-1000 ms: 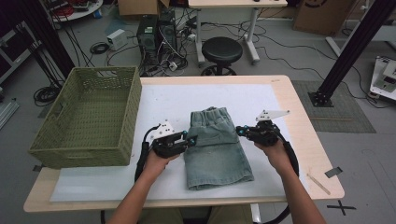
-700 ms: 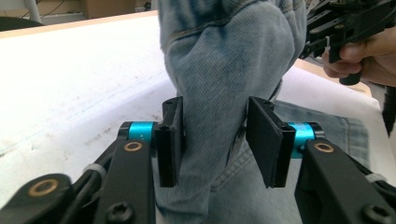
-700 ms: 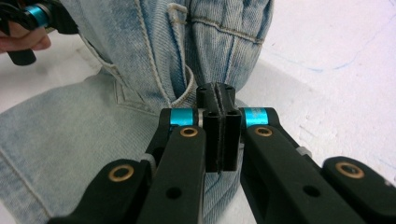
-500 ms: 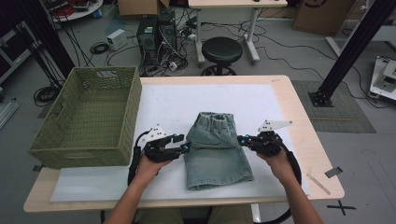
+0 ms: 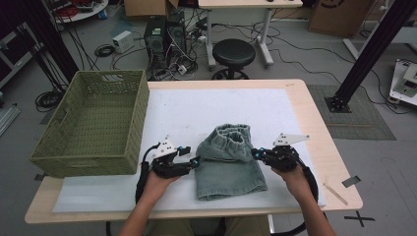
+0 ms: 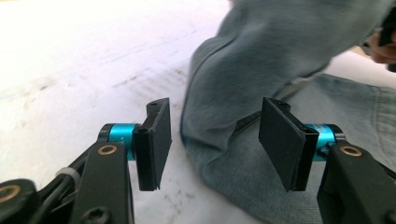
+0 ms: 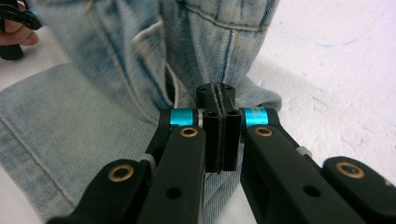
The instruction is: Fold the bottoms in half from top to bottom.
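Cables and a stool crowd the floor behind your white-covered table (image 5: 147, 196); from above, the faded blue denim shorts (image 5: 228, 164) lie folded mid-table, the green woven basket (image 5: 91, 128) waiting alongside. Your left claw (image 6: 212, 144) has just been opening, pads clear of the hem, fold released. Your right claw (image 7: 218, 133) is pinched closed on the shorts' edge, steadying the fold.

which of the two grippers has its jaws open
The left gripper: its jaws stand apart at the edge of the denim shorts, pressing nothing. The right gripper is shut.
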The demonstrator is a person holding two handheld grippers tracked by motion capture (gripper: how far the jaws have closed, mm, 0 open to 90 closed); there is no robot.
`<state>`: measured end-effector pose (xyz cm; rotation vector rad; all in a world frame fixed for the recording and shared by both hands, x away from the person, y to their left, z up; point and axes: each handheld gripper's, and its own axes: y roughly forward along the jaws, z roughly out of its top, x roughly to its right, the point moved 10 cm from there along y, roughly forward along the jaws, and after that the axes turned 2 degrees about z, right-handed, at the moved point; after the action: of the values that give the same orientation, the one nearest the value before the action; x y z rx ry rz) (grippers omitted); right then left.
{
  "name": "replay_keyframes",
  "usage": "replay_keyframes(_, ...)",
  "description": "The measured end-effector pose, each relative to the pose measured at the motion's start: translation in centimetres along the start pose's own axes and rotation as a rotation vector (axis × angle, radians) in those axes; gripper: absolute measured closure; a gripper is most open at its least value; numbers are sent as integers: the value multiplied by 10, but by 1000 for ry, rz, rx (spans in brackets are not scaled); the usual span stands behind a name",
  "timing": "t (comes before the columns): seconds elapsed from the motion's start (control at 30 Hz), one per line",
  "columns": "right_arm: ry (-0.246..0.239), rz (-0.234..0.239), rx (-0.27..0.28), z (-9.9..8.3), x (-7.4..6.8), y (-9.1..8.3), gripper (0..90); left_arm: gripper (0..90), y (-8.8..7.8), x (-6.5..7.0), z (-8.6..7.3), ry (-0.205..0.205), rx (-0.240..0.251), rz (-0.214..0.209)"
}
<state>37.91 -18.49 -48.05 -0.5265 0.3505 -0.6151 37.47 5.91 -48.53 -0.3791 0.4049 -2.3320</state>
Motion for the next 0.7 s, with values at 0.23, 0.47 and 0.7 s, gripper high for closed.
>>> replay_keyframes(0.23,86,24,111,4,-4,-20,727,455,-9,1,-4,-70,7,66)
replay_keyframes(0.47,124,6,200,18,-8,-41,636,487,-11,19,-3,-56,20,56)
replay_keyframes(0.7,87,27,88,15,-29,-14,640,472,-15,21,8,-68,63,50)
